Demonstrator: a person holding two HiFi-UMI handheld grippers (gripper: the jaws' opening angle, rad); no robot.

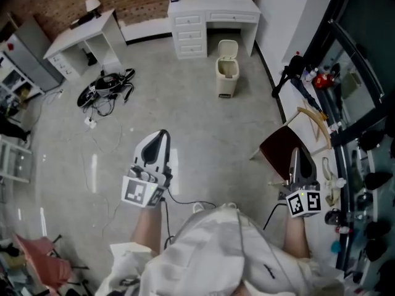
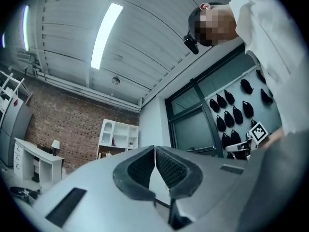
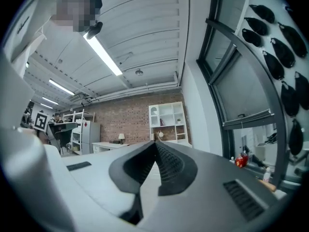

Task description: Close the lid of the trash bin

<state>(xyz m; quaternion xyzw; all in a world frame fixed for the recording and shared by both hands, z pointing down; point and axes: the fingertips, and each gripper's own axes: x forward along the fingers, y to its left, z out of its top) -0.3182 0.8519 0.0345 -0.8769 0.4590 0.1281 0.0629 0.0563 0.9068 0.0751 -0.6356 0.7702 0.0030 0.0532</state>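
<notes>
**Bin lid up, both grippers shut and far from it**

The trash bin (image 1: 226, 78) was a small, cream-coloured, upright container with rounded corners. Its lid (image 1: 228, 46) was tipped up and back, which left the mouth open. It stood on the grey floor (image 1: 185, 116), just beside the right leg of a white counter with drawers (image 1: 213, 14) against the far wall.

The left gripper (image 1: 162, 133) had its fingers (image 2: 145, 166) closed together with nothing between them, and it pointed slightly upward. The right gripper (image 1: 295, 152) was also closed and empty, its ribbed pads meeting at the tips. Both were held near the person's body, well apart from the bin. A tangle of black cables (image 1: 105, 88) lay on the floor to the bin's left.
</notes>
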